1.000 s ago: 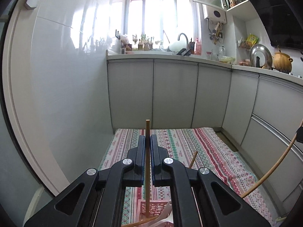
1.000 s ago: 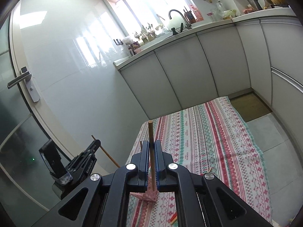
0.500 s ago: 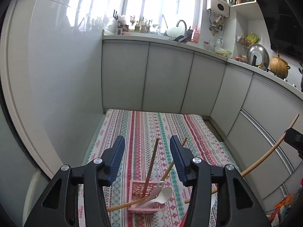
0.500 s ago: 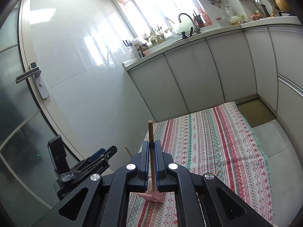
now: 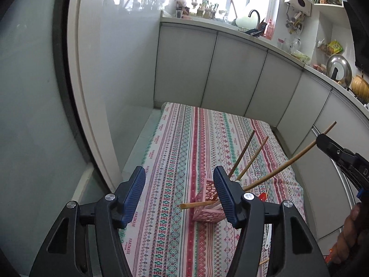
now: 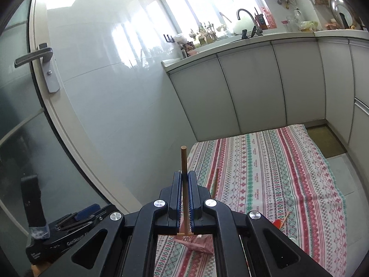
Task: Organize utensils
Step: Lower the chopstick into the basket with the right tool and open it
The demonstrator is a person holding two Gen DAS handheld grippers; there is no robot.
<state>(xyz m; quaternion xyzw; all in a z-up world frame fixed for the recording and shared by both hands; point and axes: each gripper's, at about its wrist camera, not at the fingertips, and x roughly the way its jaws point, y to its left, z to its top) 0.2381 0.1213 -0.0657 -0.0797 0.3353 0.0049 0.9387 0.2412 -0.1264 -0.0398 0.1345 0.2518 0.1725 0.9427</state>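
A pink openwork holder (image 5: pixel 207 205) stands on the striped cloth (image 5: pixel 184 143), with two wooden chopsticks (image 5: pixel 242 154) leaning out of it. My left gripper (image 5: pixel 179 195) is open and empty, above and just left of the holder. My right gripper (image 6: pixel 184 180) is shut on a long wooden chopstick (image 6: pixel 183 161). In the left wrist view that chopstick (image 5: pixel 288 161) slants down from the right gripper (image 5: pixel 332 147) toward the holder, its lower end sticking out on the left. The holder (image 6: pixel 198 244) shows below the right gripper's jaws.
White and red utensils (image 5: pixel 263 197) lie on the cloth right of the holder, and also show in the right wrist view (image 6: pixel 280 222). Grey kitchen cabinets (image 5: pixel 230 69) close the far and right sides. A glass door with a handle (image 6: pixel 34 57) is on the left.
My left gripper has let go of its chopstick, which now stands in the holder, and has opened and drawn back left. My right gripper has kept hold of its chopstick.
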